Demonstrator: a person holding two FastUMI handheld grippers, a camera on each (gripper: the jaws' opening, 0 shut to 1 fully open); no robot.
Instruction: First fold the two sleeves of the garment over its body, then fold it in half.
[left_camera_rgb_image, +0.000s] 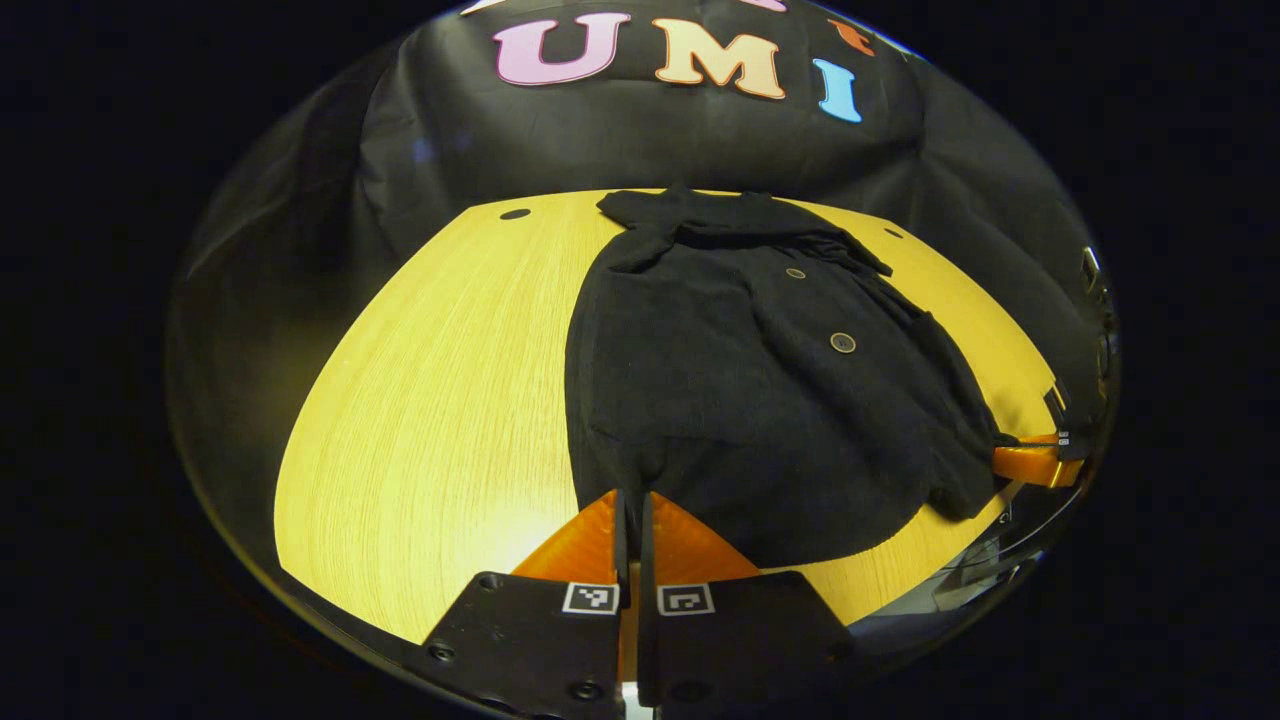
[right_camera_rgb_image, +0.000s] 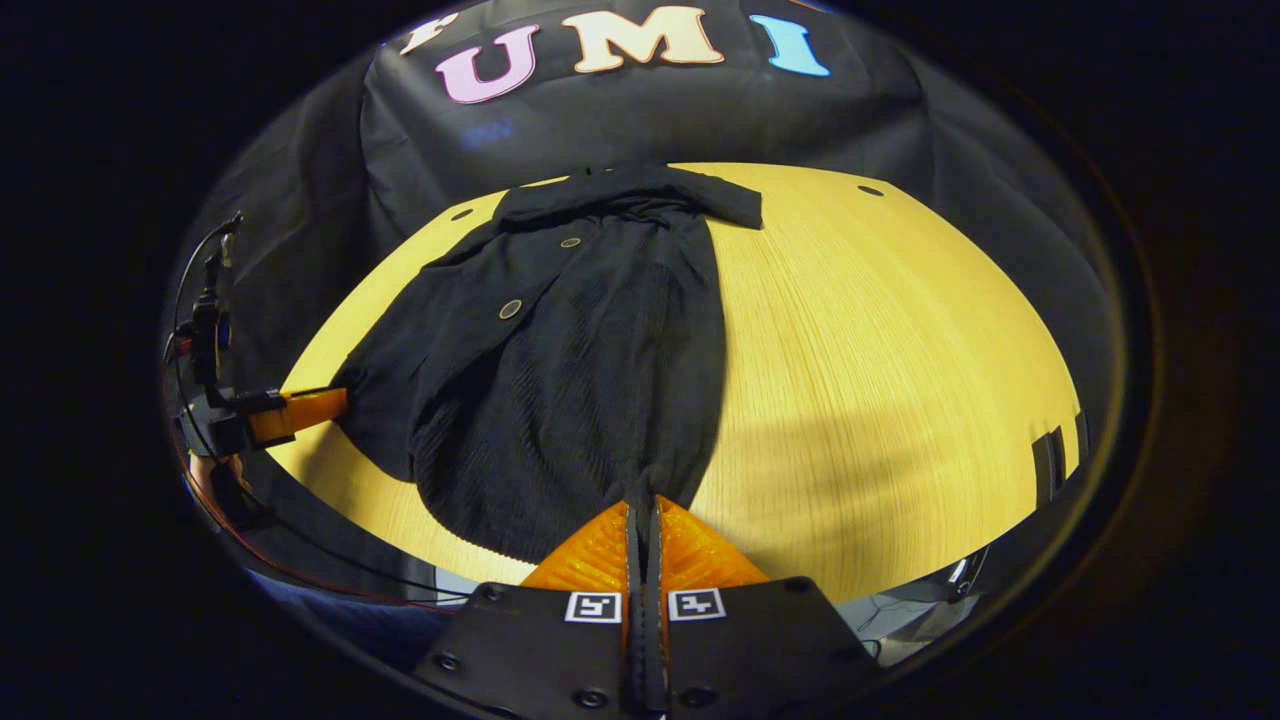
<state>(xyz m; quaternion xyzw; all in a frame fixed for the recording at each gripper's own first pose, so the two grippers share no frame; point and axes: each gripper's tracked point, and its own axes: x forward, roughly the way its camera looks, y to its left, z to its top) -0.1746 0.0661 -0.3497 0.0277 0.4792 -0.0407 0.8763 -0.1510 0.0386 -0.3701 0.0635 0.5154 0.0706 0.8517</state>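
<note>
Garment (left_camera_rgb_image: 760, 400) lies flat mid-bench (left_camera_rgb_image: 430, 400), long axis 12 to 6, collar at 12, sleeves seemingly folded in already. Both hand-held grippers, left (left_camera_rgb_image: 632, 500) and right (right_camera_rgb_image: 643, 510), look pinched on the hem corners at 6, so next move's probably lifting the hem toward 12 evenly.

The left gripper (left_camera_rgb_image: 632, 500) and right gripper (right_camera_rgb_image: 641, 510) sit low and level, each with its fingers pressed together, pinching a near hem corner of the garment (left_camera_rgb_image: 760, 400); each shows at the edge of the other's view.
</note>
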